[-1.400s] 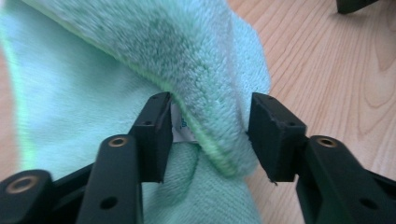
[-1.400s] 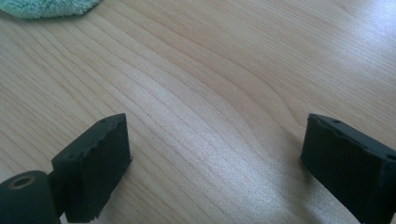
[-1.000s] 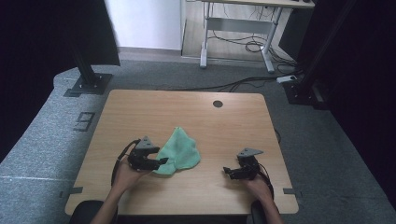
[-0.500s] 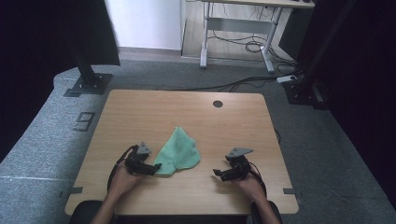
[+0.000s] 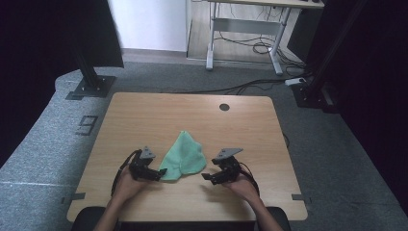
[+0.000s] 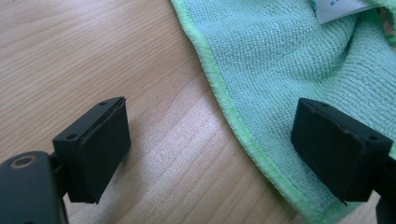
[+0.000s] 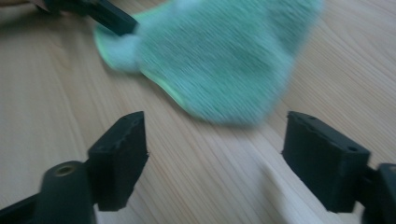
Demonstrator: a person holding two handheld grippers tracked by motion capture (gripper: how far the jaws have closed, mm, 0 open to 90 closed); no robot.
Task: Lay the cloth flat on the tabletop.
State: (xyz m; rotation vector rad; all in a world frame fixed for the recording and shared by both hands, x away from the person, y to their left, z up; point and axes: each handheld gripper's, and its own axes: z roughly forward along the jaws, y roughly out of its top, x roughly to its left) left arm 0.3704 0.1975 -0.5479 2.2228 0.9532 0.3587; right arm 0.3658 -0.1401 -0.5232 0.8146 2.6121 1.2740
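Hands hold two black grippers low at the near edge of the light wooden table (image 5: pixel 144 110). The left gripper (image 5: pixel 155 174) has its jaws wide apart — one over the hem of the soft green cloth (image 5: pixel 183 156). The right gripper (image 5: pixel 208 176) is spread wide too, just beside the cloth.

Grey digit "9" (image 5: pixel 86 125) marked on the floor left of table

I see a light wooden table (image 5: pixel 144 115) (round cable hole near far edge) on grey carpet (image 5: pixel 332 159). White wall (image 5: pixel 149 24) behind; a metal-legged desk (image 5: pixel 245 29) with loose cables (image 5: pixel 260 48) beneath.
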